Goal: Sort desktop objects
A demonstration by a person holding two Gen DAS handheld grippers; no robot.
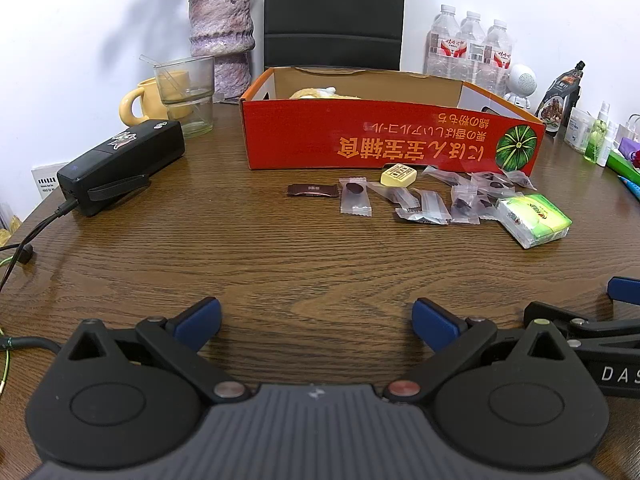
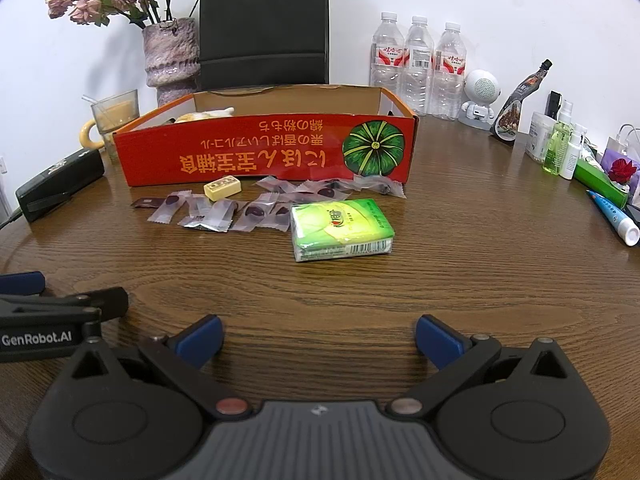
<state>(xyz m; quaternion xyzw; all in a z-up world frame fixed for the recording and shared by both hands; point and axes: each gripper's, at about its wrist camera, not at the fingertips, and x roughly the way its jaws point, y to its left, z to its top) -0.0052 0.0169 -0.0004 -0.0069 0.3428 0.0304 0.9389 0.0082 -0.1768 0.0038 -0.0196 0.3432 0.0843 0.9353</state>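
Left wrist view: left tongs [image 1: 316,322] spread wide, empty above the worktop [image 1: 280,256]; right tongs [image 2: 318,338] likewise wide, holding nothing.

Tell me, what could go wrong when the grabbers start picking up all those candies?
The wrapped candies lie overlapping in a heap, so a gripper might pinch two at once or flick one away. The flat dark sachet may be hard to get under. The green tissue pack sits close against the candies, so lifting it with the right gripper could nudge them.
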